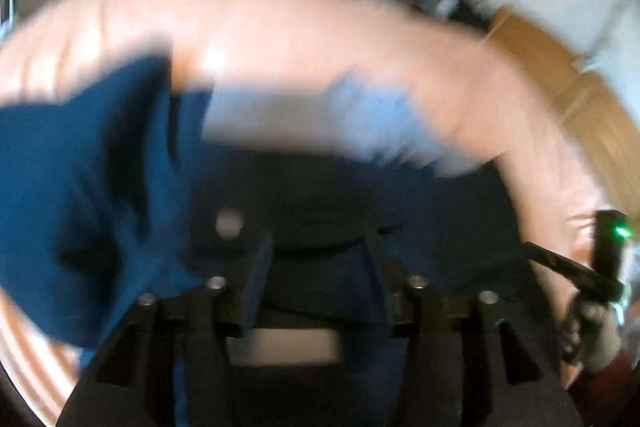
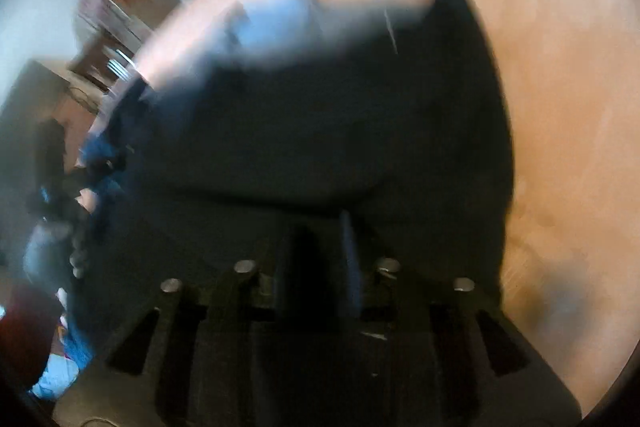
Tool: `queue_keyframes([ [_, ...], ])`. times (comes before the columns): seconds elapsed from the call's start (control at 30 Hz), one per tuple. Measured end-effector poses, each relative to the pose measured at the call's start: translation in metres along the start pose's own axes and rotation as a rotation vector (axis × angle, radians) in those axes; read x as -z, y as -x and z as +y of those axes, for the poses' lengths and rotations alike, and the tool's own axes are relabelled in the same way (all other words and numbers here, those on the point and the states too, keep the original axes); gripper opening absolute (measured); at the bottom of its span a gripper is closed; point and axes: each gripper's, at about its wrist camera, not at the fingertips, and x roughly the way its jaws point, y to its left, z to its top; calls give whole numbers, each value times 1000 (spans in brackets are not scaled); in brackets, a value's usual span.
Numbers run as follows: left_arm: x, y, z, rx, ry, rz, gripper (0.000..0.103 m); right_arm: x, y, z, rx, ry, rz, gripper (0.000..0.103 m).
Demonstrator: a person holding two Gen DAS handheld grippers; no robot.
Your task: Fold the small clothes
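Observation:
Both views are smeared by motion. A dark blue garment spreads over the round peach table. My left gripper has its fingers partly closed, with a fold of this cloth filling the gap. In the right wrist view the same garment looks almost black, and my right gripper is shut narrowly on its near edge. A light blue garment lies just beyond the dark one, and shows again as a pale light blue garment. The right gripper's body appears at the far right, held by a gloved hand.
The table shows bare surface to the right of the garment. Blurred shelves and furniture stand beyond the table's far edge. A wooden floor and a white wall lie past the table's right side. More blue cloth sits low at the left.

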Motion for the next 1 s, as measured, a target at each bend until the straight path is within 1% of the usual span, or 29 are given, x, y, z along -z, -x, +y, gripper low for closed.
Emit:
queue_keyframes([
  [0.03,4,3,3,25,5,-49,47,-3,3,-3,-7,-19,2,12],
  [0.07,6,9,1,31,-3,-52,47,-9,13,-1,4,-18,-7,14],
  [0.1,8,15,0,34,-12,-54,47,-16,24,3,13,10,-47,20],
  [0.17,16,30,0,48,-13,-72,46,-42,37,7,8,59,-110,25],
  [0.23,21,43,6,73,26,-89,46,-70,33,3,50,86,-144,30],
  [0.27,24,53,12,84,53,-101,45,-89,21,-9,92,86,-143,32],
  [0.3,26,63,17,94,79,-119,45,-101,8,-21,136,78,-120,34],
  [0.33,28,80,28,100,112,-150,45,-107,-8,-34,171,57,-75,32],
  [0.37,30,97,42,96,141,-181,45,-111,-30,-56,145,-2,1,29],
  [0.4,32,112,57,82,169,-213,46,-111,-30,-66,98,-28,-31,22],
  [0.43,34,131,76,45,200,-252,46,-112,-26,-71,101,-44,-42,8],
  [0.47,37,151,101,-12,238,-294,47,-111,-20,-72,137,-58,-46,7],
  [0.5,41,169,131,-68,293,-328,51,-108,-13,-67,163,-46,-64,11],
  [0.53,45,182,159,-102,353,-348,54,-103,-5,-61,181,-26,-80,23],
  [0.57,49,191,185,-130,414,-361,56,-93,6,-52,177,-11,-103,29],
  [0.6,54,199,220,-163,494,-364,57,-87,16,-47,159,-9,-125,37],
  [0.67,59,201,263,-200,577,-330,57,-70,33,-33,115,-22,-159,41],
  [0.7,59,198,283,-185,608,-317,57,-57,42,-24,103,-27,-176,44],
  [0.73,57,195,295,-153,626,-312,57,-51,44,-16,98,-31,-185,47],
  [0.77,55,193,305,-132,642,-315,58,-39,50,-8,82,-42,-198,48],
  [0.83,47,189,322,-114,666,-329,58,-27,57,4,62,-64,-205,51],
  [1.0,13,177,350,-160,704,-390,58,-6,63,21,66,-84,-191,53],
])
